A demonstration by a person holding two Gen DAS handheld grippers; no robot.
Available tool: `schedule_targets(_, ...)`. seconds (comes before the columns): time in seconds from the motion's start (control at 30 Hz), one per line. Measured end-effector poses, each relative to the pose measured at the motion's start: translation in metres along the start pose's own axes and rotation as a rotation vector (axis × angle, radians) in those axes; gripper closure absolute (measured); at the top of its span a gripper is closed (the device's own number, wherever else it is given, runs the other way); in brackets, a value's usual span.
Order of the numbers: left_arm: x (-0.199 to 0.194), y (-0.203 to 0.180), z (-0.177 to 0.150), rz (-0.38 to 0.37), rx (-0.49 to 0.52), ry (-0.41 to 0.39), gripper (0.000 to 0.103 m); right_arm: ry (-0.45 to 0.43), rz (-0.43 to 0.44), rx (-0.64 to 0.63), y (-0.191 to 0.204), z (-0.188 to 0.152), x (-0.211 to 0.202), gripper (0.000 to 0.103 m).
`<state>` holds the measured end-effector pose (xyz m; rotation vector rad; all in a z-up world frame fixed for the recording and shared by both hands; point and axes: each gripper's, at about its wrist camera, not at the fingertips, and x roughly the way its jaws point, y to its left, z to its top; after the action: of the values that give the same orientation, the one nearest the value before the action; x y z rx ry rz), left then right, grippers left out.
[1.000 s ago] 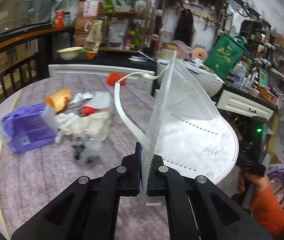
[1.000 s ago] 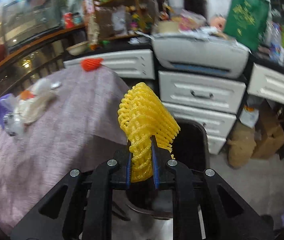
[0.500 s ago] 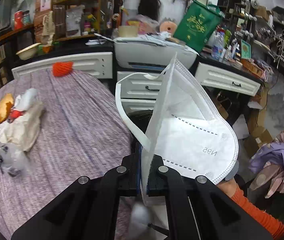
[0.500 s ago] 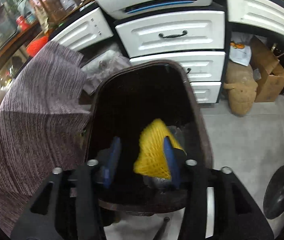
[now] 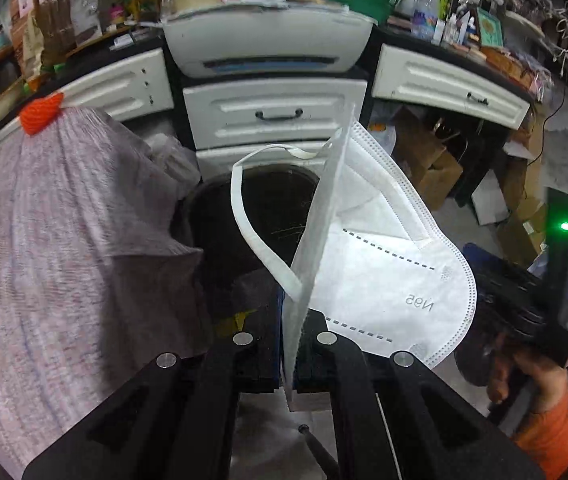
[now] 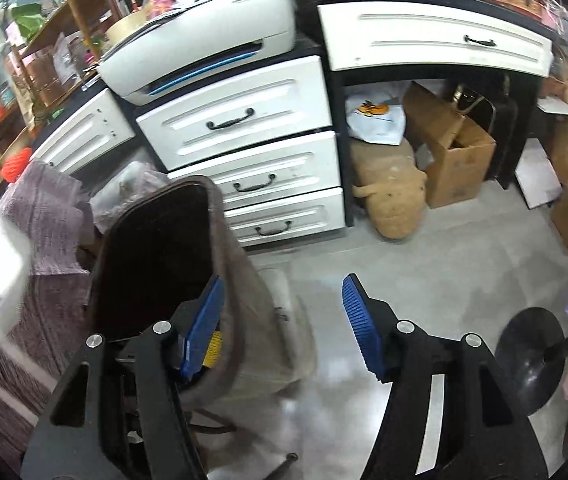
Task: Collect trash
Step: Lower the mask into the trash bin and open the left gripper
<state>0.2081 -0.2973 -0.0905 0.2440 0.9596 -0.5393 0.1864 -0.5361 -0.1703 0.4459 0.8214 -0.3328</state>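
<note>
A white N95 mask [image 5: 384, 264] stands upright in my left gripper [image 5: 292, 320], which is shut on the mask's folded edge. It hangs over the mouth of the dark trash bin [image 5: 207, 200] beside the cloth-covered table [image 5: 63, 240]. My right gripper [image 6: 284, 312] is just right of the bin [image 6: 219, 208], over the floor; its jaws are opening, and nothing is between the blue pads [image 6: 360, 320]. A scrap of the yellow foam net [image 6: 212, 350] shows inside the bin behind the left pad. A hand in an orange sleeve [image 5: 548, 436] holds the right gripper.
White drawers [image 6: 239, 116] and a printer [image 6: 203, 44] stand right behind the bin. Cardboard boxes [image 6: 452, 148] and a tan sack [image 6: 392, 188] sit under the desk. A black stool base [image 6: 532, 356] is on the grey floor at right. An orange net [image 5: 39, 116] lies on the table's far edge.
The right gripper carried the yellow net over the bin, opened and dropped it, then swung right of the bin. The left gripper brought the mask from above the table to above the bin.
</note>
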Motion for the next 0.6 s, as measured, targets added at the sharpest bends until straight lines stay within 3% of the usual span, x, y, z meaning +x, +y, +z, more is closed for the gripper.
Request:
schedule_targets(0.23, 0.045, 0.010, 0.001, 0.068, -0.016, 0.091, 0.099, -0.033, -0.022, -0.011, -0.011, -0.006, -0.015, 0.041)
schedule_targets(0.47, 0.073, 0.008, -0.002, 0.087, -0.015, 0.166, 0.098, -0.057, 0.004, -0.015, -0.004, -0.003, -0.025, 0.041)
schedule_targets(0.5, 0.078, 0.008, -0.002, 0.085, -0.015, 0.184, 0.094, -0.060, 0.007, -0.015, -0.002, -0.003, -0.026, 0.041)
schedule_targets(0.57, 0.084, 0.007, -0.002, 0.089, -0.017, 0.211, 0.067, -0.068, 0.009, -0.019, 0.000, -0.002, -0.029, 0.036)
schedule_targets(0.6, 0.084, 0.007, -0.003, 0.090, -0.019, 0.211, 0.043, -0.071, 0.010, -0.020, 0.001, -0.002, -0.031, 0.036)
